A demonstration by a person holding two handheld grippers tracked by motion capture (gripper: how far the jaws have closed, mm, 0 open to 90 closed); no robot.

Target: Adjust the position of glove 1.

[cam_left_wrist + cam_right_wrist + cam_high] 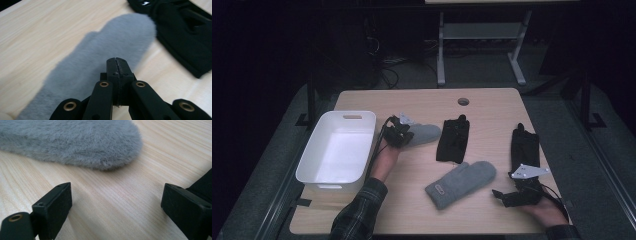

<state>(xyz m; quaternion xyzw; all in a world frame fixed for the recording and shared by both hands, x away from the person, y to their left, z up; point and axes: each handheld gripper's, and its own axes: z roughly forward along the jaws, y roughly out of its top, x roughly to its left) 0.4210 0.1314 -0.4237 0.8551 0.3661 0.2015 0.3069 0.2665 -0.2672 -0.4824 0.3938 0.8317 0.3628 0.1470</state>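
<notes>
Centre-left of high view: left gripper (401, 134) jaws closed over grey mitten (424, 133), hold unclear, beside bin (339, 150), likely destination; right gripper (507, 196) jaws wide, empty, idle at lower right.

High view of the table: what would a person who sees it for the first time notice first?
Probably the large white plastic bin, bright at the left edge of the pale wooden table. Next come the gloves across the middle: two fluffy grey mittens and two black gloves. The left tongs, shut, lie on the grey mitten beside the bin, while the right tongs wait open at the front right.
</notes>
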